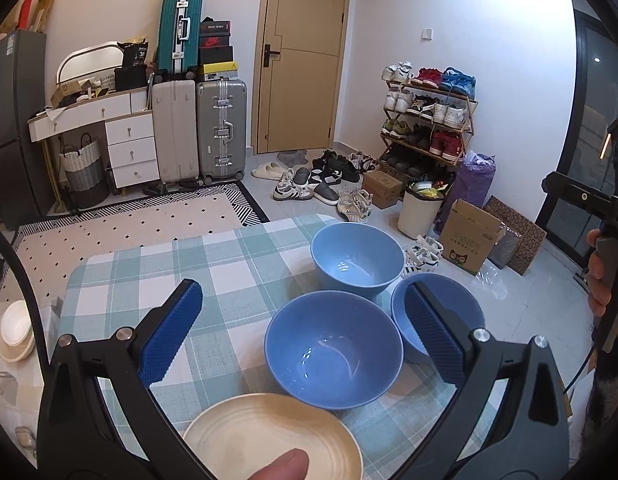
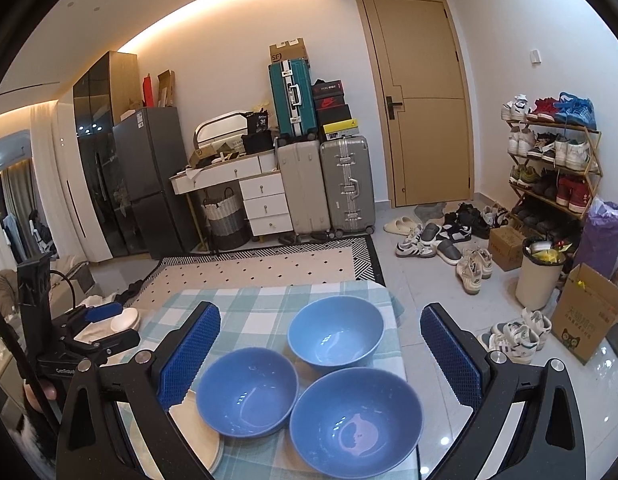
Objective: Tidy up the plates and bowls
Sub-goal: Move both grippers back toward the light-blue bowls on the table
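Three blue bowls stand upright and empty on the checked tablecloth (image 1: pixel 149 280): a far one (image 1: pixel 357 258) (image 2: pixel 336 330), a middle one (image 1: pixel 333 348) (image 2: pixel 247 392) and a third (image 1: pixel 467 306) (image 2: pixel 355 424) partly behind my left gripper's right finger. A cream ribbed plate (image 1: pixel 269 440) (image 2: pixel 197 440) lies beside the middle bowl at the near edge. My left gripper (image 1: pixel 301 288) is open above the bowls and holds nothing. My right gripper (image 2: pixel 319 310) is open too, with the bowls framed between its blue pads (image 2: pixel 189 356).
A fingertip (image 1: pixel 285 464) shows over the plate's near rim. A stack of cream dishes (image 1: pixel 15 332) (image 2: pixel 125 320) sits on a surface to the left. Beyond the table's far edge are a patterned rug (image 1: pixel 129 220), suitcases, scattered shoes, a bin (image 1: pixel 419 210) and boxes.
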`<state>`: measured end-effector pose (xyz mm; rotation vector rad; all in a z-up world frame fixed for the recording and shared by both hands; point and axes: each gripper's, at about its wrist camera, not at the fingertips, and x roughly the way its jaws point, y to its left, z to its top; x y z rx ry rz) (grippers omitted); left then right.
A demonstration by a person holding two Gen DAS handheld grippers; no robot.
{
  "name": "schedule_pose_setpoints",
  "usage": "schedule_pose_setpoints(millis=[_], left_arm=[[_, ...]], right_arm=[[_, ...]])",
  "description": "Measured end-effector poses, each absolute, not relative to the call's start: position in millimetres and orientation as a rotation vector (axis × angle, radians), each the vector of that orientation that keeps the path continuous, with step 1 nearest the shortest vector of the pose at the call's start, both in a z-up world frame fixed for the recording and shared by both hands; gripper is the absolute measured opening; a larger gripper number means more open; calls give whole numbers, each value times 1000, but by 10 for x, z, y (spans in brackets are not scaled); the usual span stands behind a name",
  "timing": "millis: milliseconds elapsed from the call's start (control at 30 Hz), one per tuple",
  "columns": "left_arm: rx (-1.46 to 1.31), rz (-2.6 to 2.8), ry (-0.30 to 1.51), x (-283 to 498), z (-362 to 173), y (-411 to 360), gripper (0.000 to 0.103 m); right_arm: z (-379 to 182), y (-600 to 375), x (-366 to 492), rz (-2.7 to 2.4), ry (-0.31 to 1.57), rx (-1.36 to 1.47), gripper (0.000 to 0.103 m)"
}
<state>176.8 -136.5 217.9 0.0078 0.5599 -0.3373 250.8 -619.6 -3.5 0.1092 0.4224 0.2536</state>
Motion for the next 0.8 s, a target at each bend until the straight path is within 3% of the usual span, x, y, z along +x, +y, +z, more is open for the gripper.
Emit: schedule_pose_setpoints(millis=[800], left_arm=[[-20,-337,639,3065,1924,-1918,101]], right_arm=[[-377,-6352,3402,206,554,109,102]])
